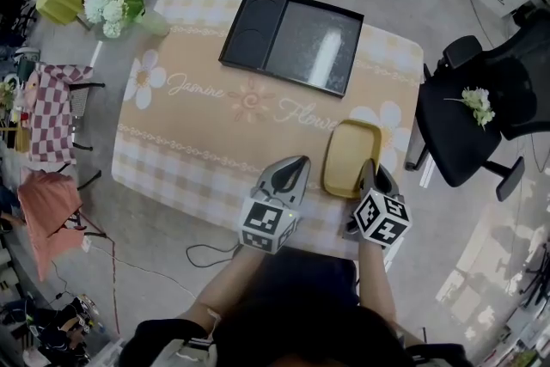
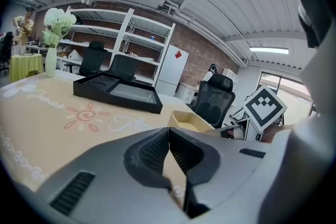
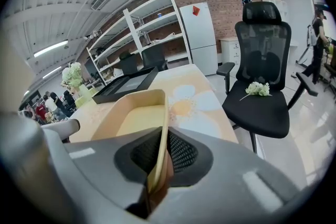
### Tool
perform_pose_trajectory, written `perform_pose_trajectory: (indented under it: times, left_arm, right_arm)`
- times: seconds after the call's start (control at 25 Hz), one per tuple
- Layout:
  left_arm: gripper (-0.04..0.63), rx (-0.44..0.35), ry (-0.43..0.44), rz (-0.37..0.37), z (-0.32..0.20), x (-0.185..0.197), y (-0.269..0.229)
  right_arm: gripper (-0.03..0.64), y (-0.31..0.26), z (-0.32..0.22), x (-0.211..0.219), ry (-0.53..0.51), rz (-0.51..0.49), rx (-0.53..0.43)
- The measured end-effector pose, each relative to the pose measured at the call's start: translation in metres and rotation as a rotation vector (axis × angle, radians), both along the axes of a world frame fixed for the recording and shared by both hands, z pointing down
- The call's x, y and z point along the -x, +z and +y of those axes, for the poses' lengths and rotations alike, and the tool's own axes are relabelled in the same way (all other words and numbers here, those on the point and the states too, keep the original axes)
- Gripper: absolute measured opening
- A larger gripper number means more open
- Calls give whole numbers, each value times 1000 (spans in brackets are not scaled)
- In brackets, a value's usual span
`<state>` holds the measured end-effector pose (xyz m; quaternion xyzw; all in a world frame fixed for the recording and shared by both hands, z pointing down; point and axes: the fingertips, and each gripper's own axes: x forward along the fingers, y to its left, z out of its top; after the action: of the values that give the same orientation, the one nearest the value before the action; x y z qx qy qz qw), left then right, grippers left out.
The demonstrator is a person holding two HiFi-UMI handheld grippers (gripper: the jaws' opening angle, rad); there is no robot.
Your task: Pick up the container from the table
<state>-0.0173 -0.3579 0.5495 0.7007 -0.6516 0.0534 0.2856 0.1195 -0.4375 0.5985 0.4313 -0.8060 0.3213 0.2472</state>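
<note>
One yellow container point(image 1: 351, 155), shallow, rectangular with rounded corners, open side up. It sits on the table point(image 1: 215, 99) at the near right part, close to the near edge. Its long axis runs from the near edge toward the far side, with the far end leaning slightly right. The short ends face the person and the black tray point(image 1: 292, 39). It looks flat on the cloth.

The right gripper point(image 1: 368, 172) comes in from the near side, pointing forward and down. The right gripper view shows its jaws closed narrow on the container's point(image 3: 137, 113) thin right wall near the near corner. One pad is inside the rim and one outside, and the rest of the container stretches away from the right gripper point(image 3: 160, 136).

The left gripper point(image 1: 296, 163) is just left of the container, not touching it, tip over the table. In the left gripper view the jaws of the left gripper point(image 2: 169, 131) are together with nothing between them. The container point(image 2: 191, 120) shows beyond them to the right.

The black tray lies well beyond the container at the far middle of the table, turned slightly off square. A vase of white flowers point(image 1: 116, 3) stands at the far left corner. A black office chair point(image 1: 464, 142) is to the right of the table, with a white flower sprig point(image 1: 477, 105) on its seat. A checked cloth point(image 1: 51, 112) hangs over something on the left.
</note>
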Motion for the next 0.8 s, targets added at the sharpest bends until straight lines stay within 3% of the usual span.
perform_pose_trajectory:
  times: [0.8]
  left_arm:
    - [11,-73,36,-22,27,0,-25]
  right_arm:
    - [12,-35,28,-2,27,-42,-86]
